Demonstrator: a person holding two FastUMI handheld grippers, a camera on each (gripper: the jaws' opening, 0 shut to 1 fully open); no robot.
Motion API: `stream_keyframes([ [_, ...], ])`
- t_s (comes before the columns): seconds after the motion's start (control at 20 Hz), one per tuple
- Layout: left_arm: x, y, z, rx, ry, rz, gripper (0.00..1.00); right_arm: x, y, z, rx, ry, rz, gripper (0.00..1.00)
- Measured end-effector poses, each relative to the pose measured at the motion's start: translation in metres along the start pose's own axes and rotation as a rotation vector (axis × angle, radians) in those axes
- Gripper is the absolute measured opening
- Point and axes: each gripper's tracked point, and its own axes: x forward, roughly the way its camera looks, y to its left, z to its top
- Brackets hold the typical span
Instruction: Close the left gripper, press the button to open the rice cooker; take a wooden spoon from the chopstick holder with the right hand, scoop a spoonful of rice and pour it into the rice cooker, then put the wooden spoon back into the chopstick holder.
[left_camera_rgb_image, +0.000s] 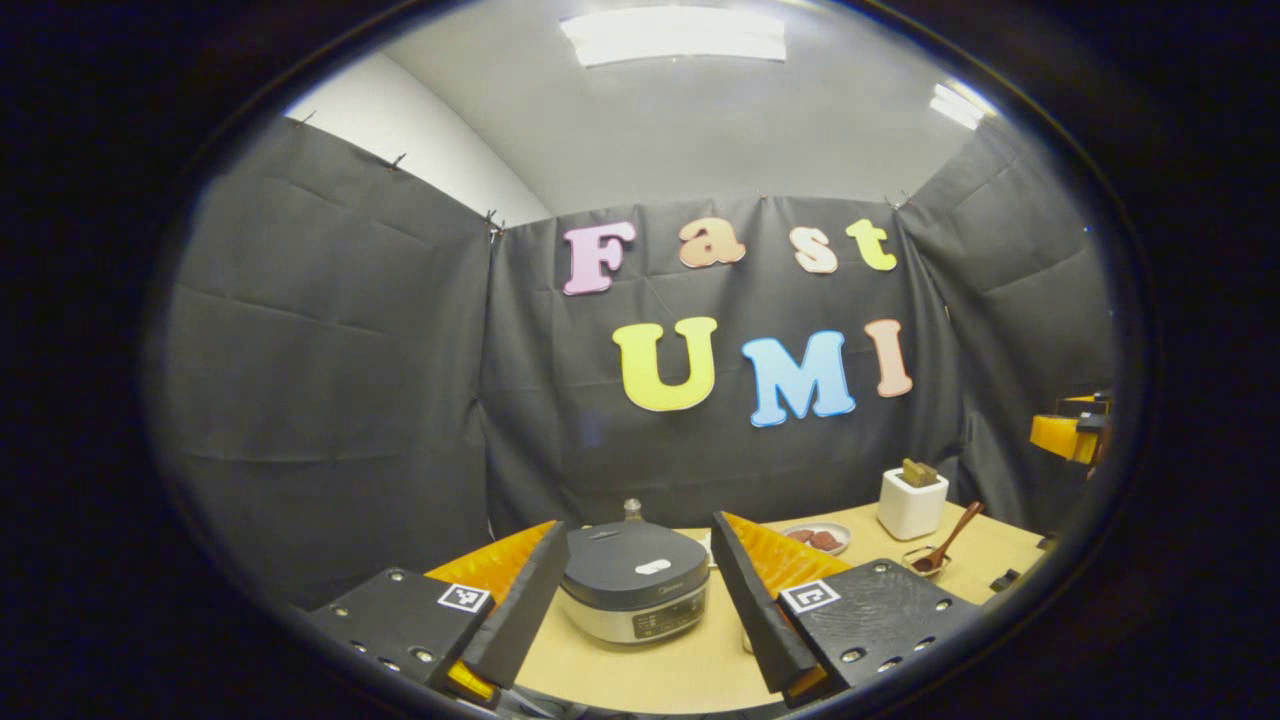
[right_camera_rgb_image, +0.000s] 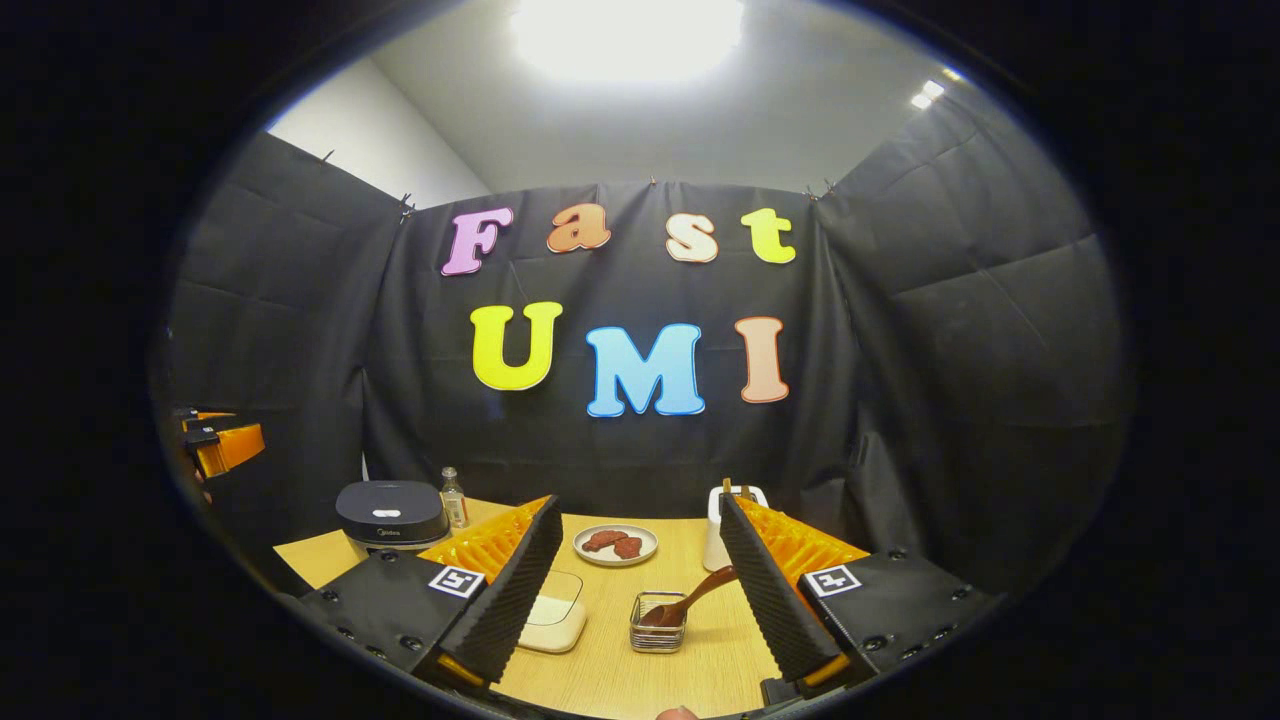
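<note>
Wooden table (right_camera_rgb_image: 610, 640) ahead; left claw (left_camera_rgb_image: 640, 625) open, level, facing rice cooker (left_camera_rgb_image: 633, 590); right claw (right_camera_rgb_image: 640, 620) open, level.

in the left gripper view the rice cooker (left_camera_rgb_image: 634, 580) has its sides covered by the tongs' two fingers (left_camera_rgb_image: 520, 610), and its front panel markings are too small to make out. the other tongs (left_camera_rgb_image: 1070, 432) at 3 o'clock are cut off by the edge. in the right gripper view the white holder (right_camera_rgb_image: 716, 535) is half hidden behind the right finger (right_camera_rgb_image: 770, 590), which also covers the wooden spoon's (right_camera_rgb_image: 690, 600) handle end. the container (right_camera_rgb_image: 552, 612) at 7 o'clock is partly covered by the left finger.
</note>
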Motion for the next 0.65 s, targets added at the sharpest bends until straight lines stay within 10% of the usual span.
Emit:
stream_keyframes([
  [0.65,0.001,0.003,0.008,-0.002,-0.019,-0.016,0.89,-0.01,-0.005,0.014,-0.019,-0.028,-0.033,1.0],
])
